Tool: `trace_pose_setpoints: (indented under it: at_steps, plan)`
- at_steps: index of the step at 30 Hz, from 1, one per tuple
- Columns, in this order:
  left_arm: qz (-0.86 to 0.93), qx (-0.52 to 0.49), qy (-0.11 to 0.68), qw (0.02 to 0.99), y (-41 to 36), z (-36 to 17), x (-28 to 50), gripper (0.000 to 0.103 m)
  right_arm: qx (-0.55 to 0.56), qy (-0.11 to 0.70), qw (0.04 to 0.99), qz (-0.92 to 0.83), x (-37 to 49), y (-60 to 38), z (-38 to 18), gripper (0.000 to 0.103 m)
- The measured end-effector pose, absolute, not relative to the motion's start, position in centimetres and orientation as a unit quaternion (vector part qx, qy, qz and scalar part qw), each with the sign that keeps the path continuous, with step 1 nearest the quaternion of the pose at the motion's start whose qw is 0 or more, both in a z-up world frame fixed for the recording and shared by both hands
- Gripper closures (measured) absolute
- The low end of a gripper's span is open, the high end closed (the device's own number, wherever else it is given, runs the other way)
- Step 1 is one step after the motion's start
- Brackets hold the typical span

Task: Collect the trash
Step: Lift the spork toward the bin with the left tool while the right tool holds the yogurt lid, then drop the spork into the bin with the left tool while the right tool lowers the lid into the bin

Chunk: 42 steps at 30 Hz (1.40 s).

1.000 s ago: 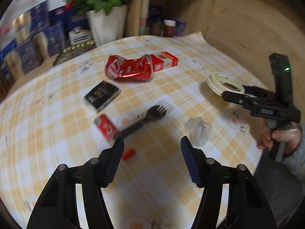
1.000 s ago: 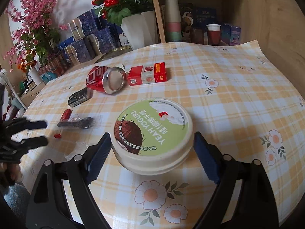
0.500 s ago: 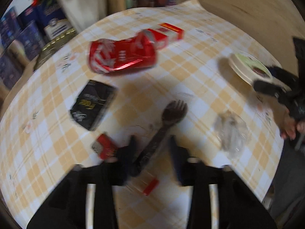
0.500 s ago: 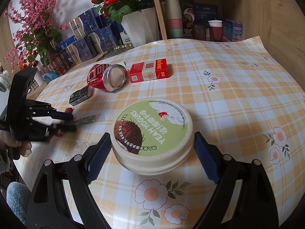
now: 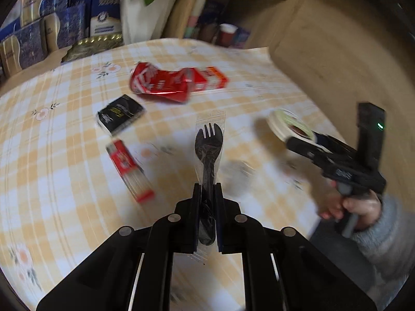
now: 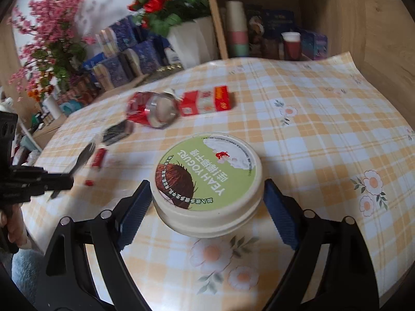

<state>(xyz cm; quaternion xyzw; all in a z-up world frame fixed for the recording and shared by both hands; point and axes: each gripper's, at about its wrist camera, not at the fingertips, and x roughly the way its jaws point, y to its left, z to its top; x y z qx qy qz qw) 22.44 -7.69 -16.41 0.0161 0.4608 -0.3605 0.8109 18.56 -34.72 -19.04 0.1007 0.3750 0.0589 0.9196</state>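
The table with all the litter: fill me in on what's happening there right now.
A person is clearing trash with two handheld grippers. The left gripper has its jaws shut on a wrapped black plastic spork. The right gripper straddles a yogurt tub, jaws open. A crushed red can, cigarette packs and a black packet lie on the checked tablecloth.

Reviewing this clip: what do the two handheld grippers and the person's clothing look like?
Both grippers are black plastic linkage frames with round silver pivot pins. The right gripper has dark blue ribbed pads on its fingers; the left gripper has flat black fingers. From the left wrist view, the right one has an upright black block with a small green light, a grey handle, and a grey fuzzy sleeve at the wrist.
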Motion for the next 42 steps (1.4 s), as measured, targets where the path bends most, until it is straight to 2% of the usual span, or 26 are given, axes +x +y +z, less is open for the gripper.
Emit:
trace_pose_setpoints:
  at_steps: [8,16,23,31,34,36,38,42]
  plan:
    - [-0.415,0.034,0.448,0.791,-5.9,-15.8,12.1,0.093,0.063,0.351,0.929,0.101,11.6,-32.4,-15.2,0.018]
    - [-0.416,0.074,0.515,0.746,-5.1,-21.2,5.3,0.093,0.078,0.359,0.923,0.109,5.8,-31.4,-15.0,0.018]
    - [-0.335,-0.005,0.619,0.710,-4.5,-27.4,5.0,0.093,0.092,0.374,0.917,0.104,3.8,-31.0,-15.7,0.018]
    - [-0.295,-0.030,0.653,0.697,-3.8,-30.4,5.7,0.092,0.081,0.384,0.912,0.116,2.6,-30.0,-15.9,0.018]
    - [-0.299,-0.029,0.637,0.710,-3.7,-29.7,5.8,0.085,0.084,0.390,0.909,0.119,2.0,-29.8,-16.3,0.018]
    - [-0.304,-0.033,0.628,0.715,-3.6,-29.4,5.7,0.071,0.088,0.395,0.906,0.121,1.7,-29.6,-16.7,0.018]
    - [-0.309,-0.042,0.612,0.727,-3.2,-28.6,5.7,0.064,0.089,0.400,0.904,0.125,1.3,-29.3,-17.0,0.018]
    - [-0.298,-0.053,0.582,0.755,-2.1,-27.1,5.5,0.061,0.087,0.409,0.898,0.136,0.7,-28.4,-17.6,0.018]
